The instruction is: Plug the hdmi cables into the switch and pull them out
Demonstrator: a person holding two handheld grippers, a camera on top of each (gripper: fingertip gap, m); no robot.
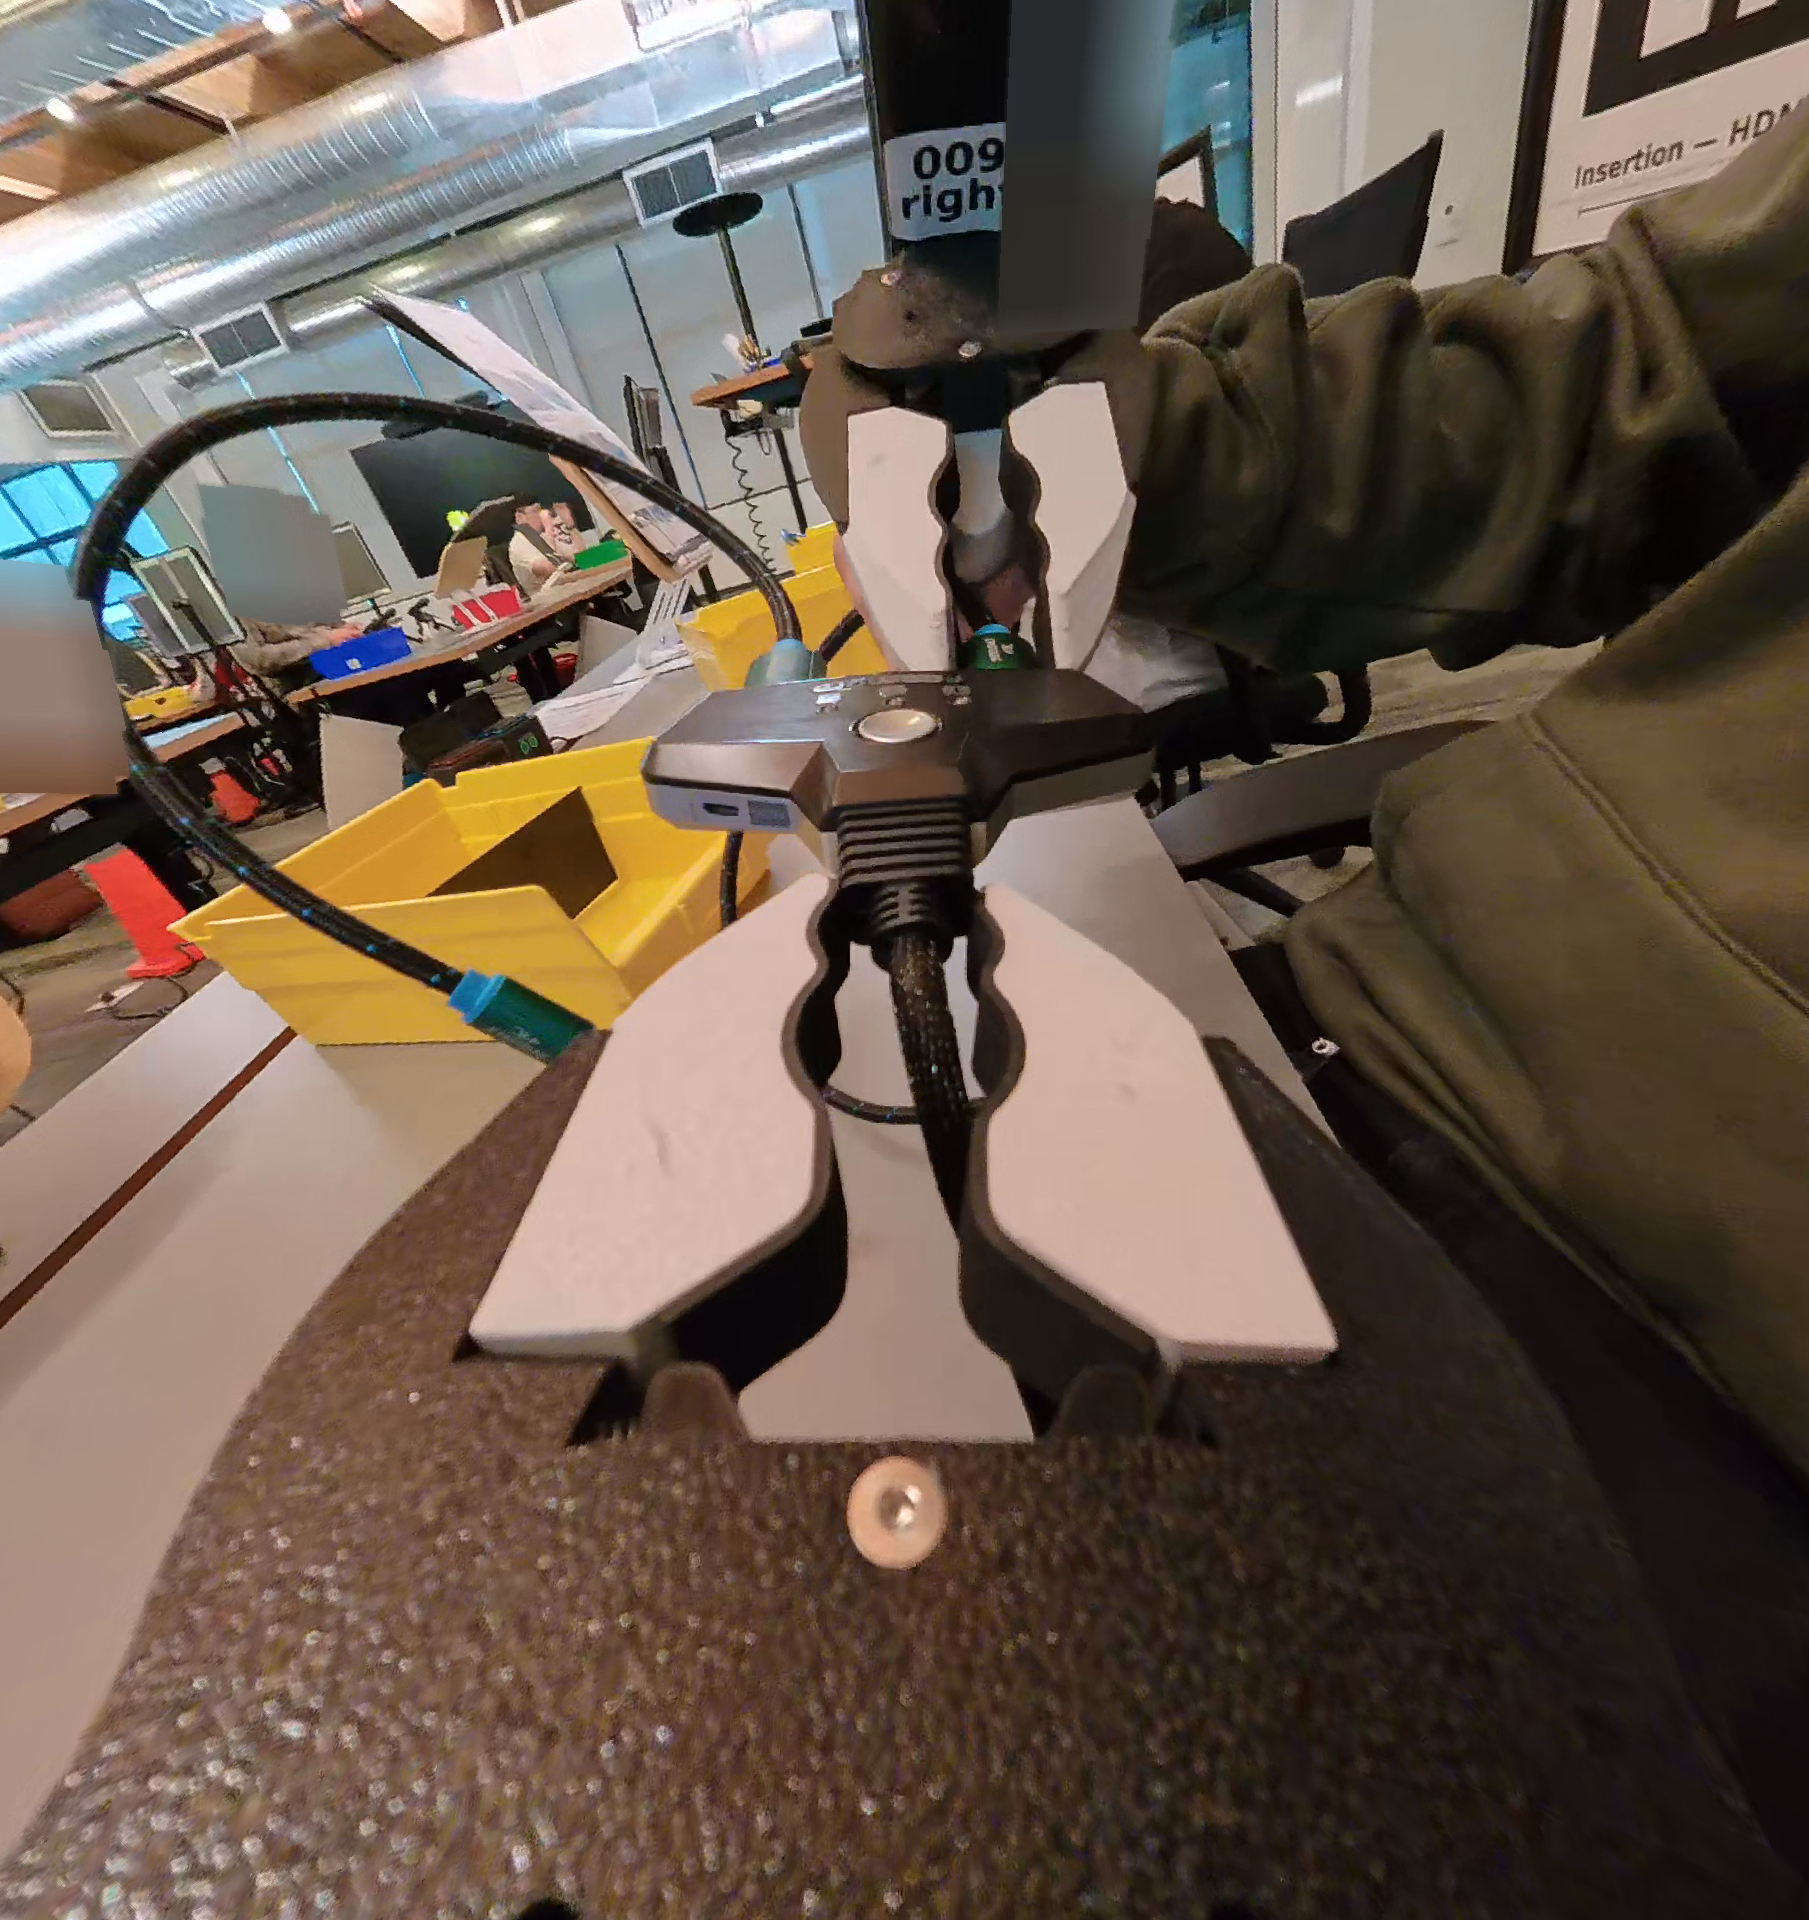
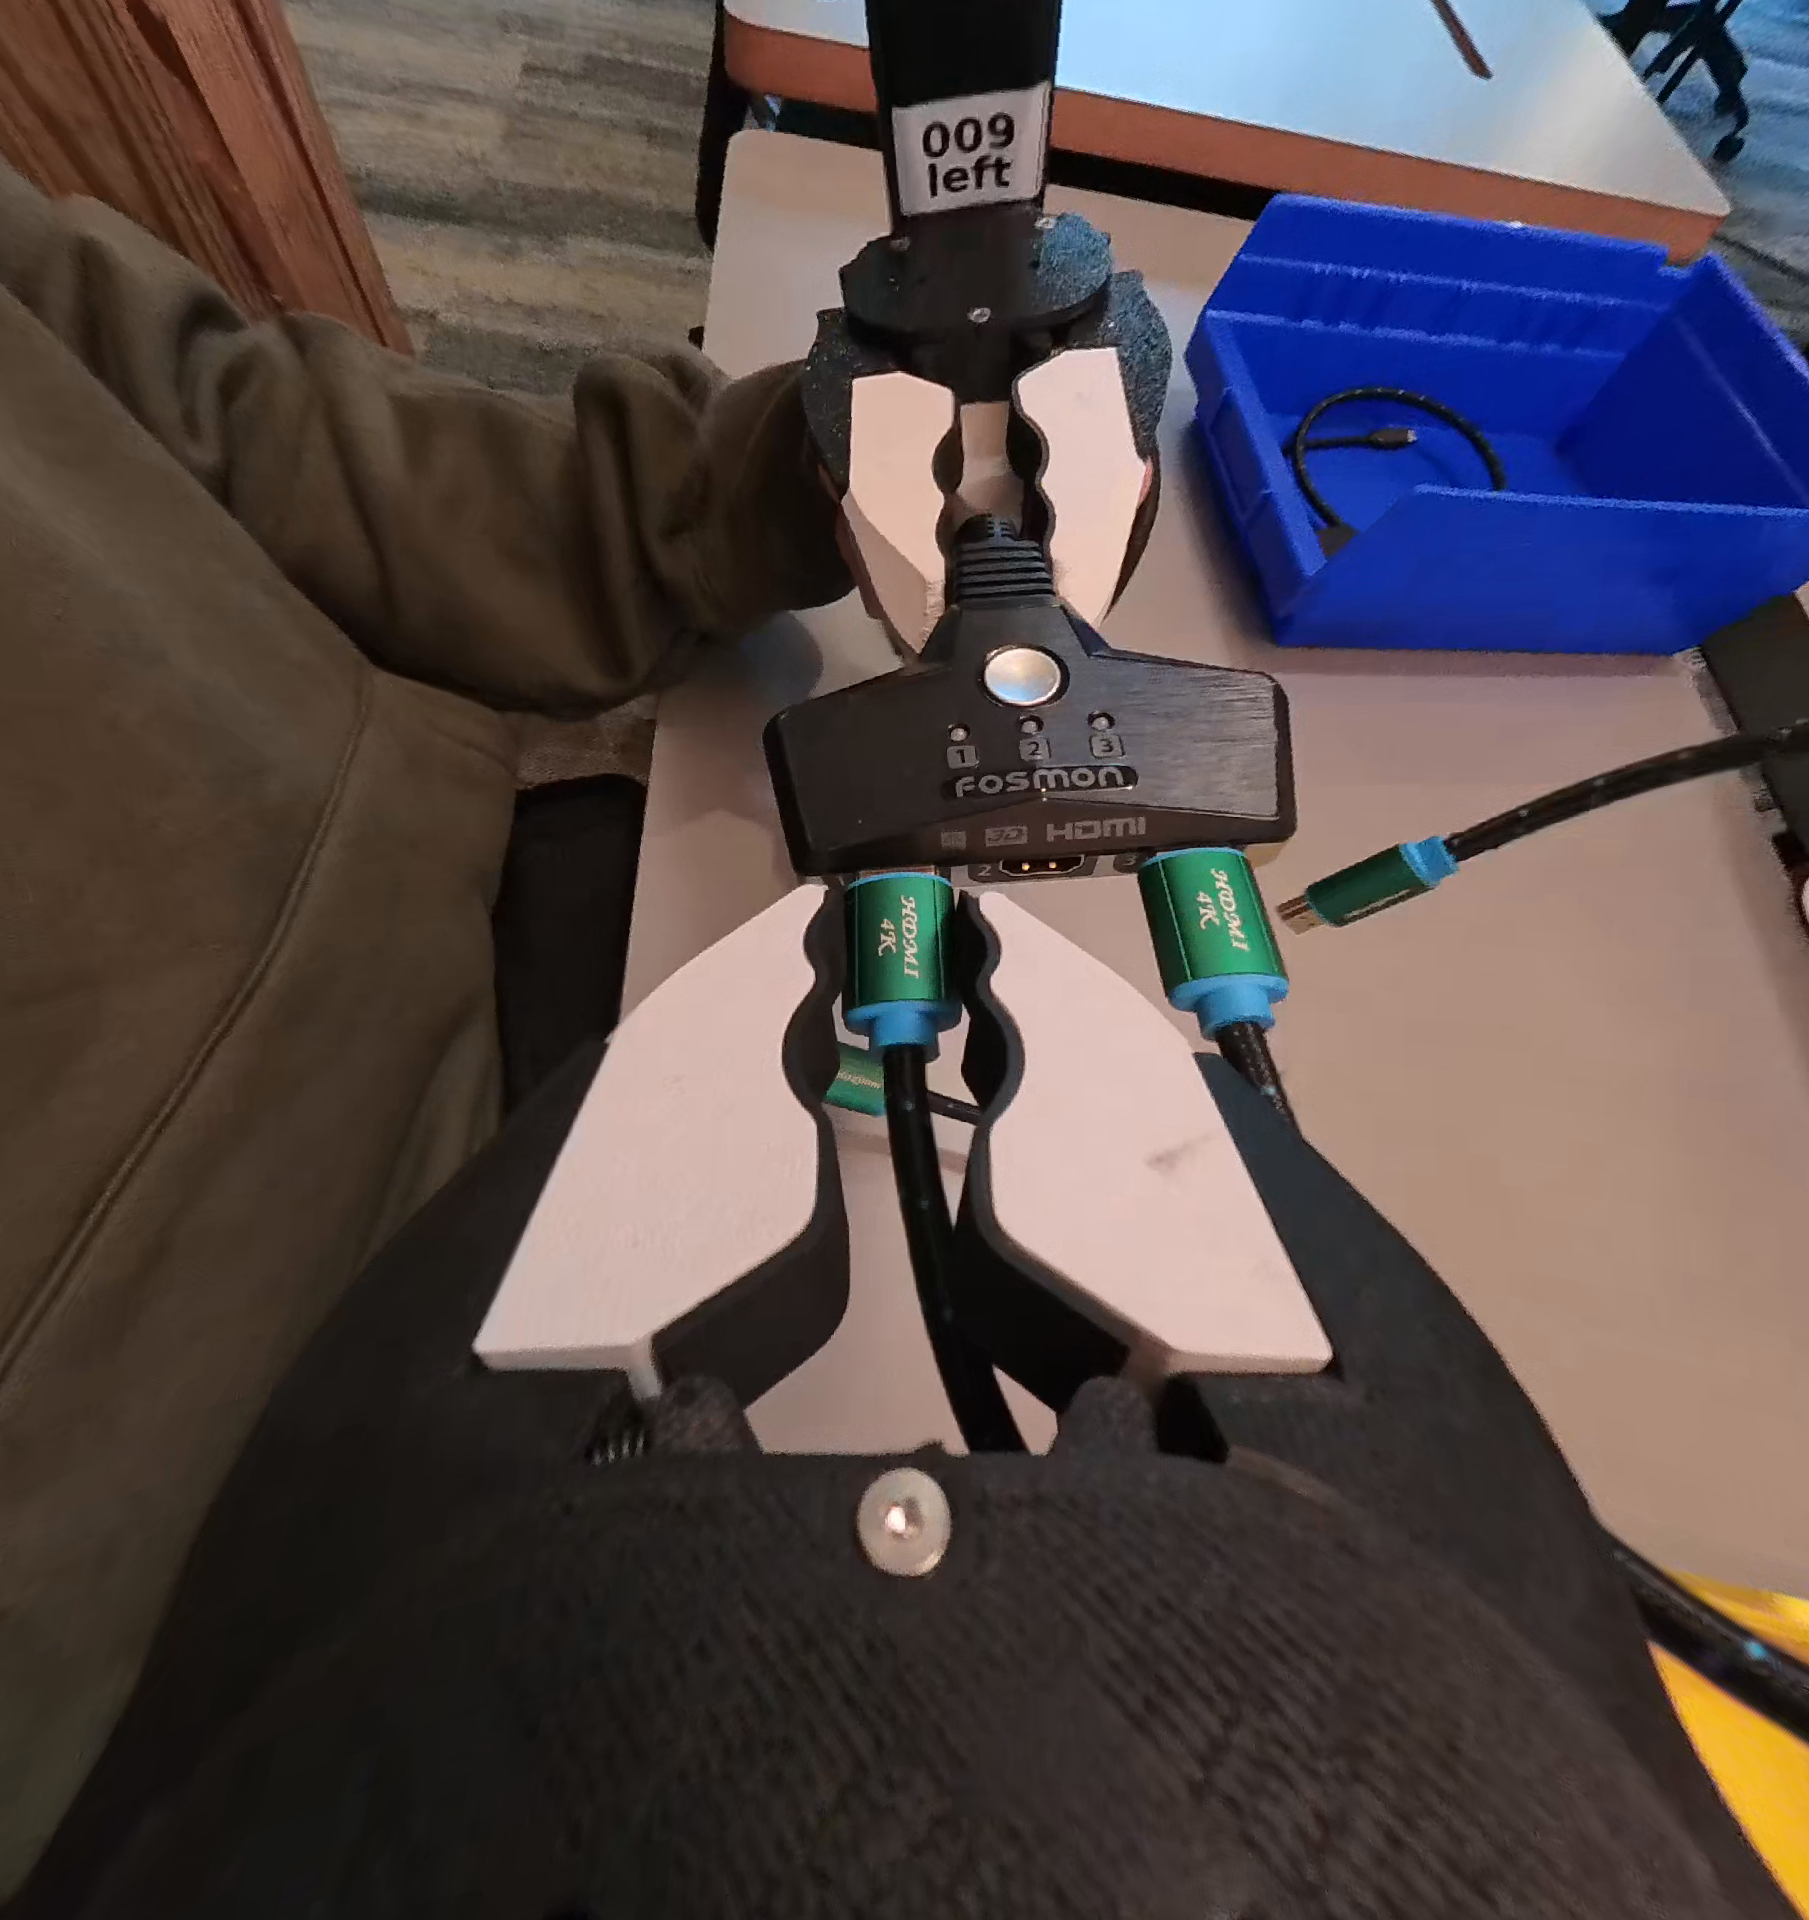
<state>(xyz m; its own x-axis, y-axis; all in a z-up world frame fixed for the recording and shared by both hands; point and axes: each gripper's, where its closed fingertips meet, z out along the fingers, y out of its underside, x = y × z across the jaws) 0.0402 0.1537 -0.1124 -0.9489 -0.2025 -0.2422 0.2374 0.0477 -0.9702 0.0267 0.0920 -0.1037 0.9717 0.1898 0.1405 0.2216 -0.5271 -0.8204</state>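
Currently the black switch [image 2: 1030,758] sits on the pale table [image 2: 1502,1091], held between the two grippers. The left gripper [image 1: 902,914] is closed on the ribbed strain relief of the switch's own braided lead, bracing it. The right gripper [image 2: 895,935] is clamped on the green plug [image 2: 895,961] at the first port; whether that plug is fully seated I cannot tell, since a little metal shows at the port mouth. A second green plug [image 2: 1209,940] sits in the third port. The middle port is open, and a third plug [image 2: 1367,894] lies loose on the table, just beside the switch's right.

Judgement: either insertion is two-thirds done, or removal is one-third done; these views do not settle which.

Outward: a blue bin [image 2: 1523,436] holding a thin black cable; a yellow bin [image 1: 443,914].

Hidden: the switch's port face in the left wrist view and the cables' far ends.
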